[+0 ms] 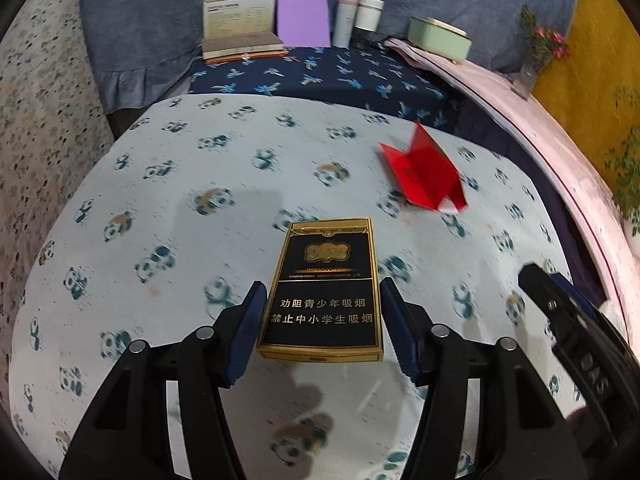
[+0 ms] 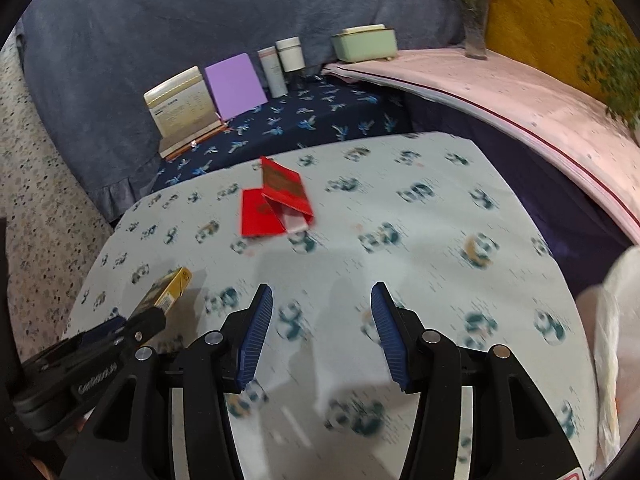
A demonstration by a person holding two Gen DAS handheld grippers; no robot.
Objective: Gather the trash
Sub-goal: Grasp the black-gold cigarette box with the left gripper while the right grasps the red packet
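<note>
Between left tool (image 1: pixel 322 316) fingers, cigarette pack (image 1: pixel 322 288).

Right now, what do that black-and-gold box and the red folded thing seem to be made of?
Black-and-gold box: likely glossy printed cardboard, judging by its sharp edges and gold trim. Red folded thing: apparently thin card or paper, creased into flaps, one standing up; too blurred to judge its finish.

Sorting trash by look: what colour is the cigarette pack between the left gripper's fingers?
Black with gold edging and gold lettering; clearest in the left wrist view.
</note>
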